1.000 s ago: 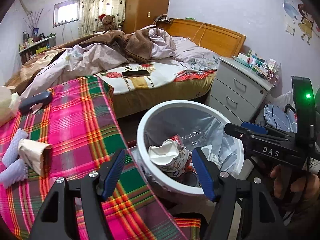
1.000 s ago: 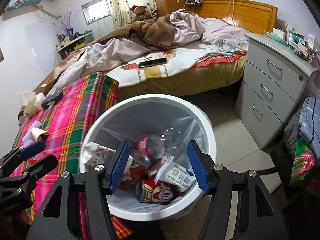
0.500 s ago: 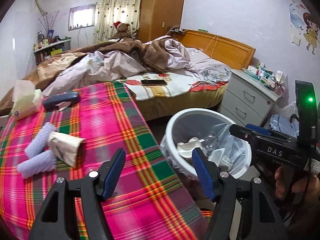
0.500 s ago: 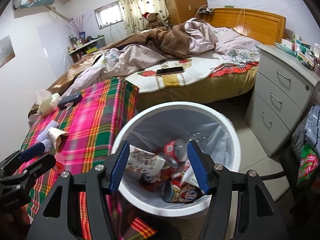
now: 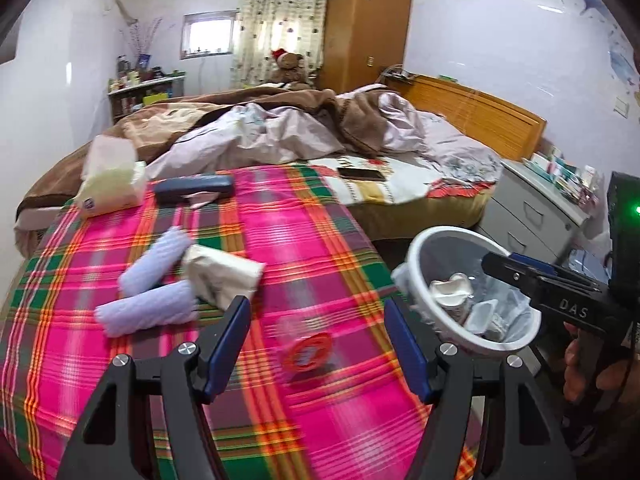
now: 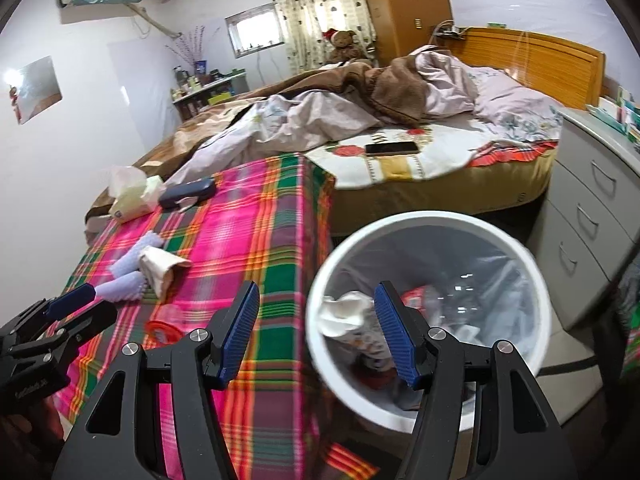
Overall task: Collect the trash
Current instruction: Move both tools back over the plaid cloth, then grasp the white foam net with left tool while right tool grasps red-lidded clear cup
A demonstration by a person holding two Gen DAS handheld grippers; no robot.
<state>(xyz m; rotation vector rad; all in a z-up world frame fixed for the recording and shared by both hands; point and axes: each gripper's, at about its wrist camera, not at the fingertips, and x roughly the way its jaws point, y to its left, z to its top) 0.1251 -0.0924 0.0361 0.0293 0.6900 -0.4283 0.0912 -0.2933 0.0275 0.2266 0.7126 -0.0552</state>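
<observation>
The clear plastic cup with a red rim (image 5: pixel 306 344) lies on its side near the surface's (image 5: pixel 280 240) front edge, toward the corner by the white bin (image 5: pixel 424 248). It looks light, thin and easily crushed, likely to roll; pinching across the stiffer rim seems safest. The left claw (image 5: pixel 318 344) hangs above it, jaws apart and empty. The right claw (image 6: pixel 316 332) is likewise apart, holding nothing.

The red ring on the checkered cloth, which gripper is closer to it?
Left. The left gripper hangs right over the red ring, which shows between its open fingers. The right gripper is off to the side, by the white bin, both empty.
</observation>
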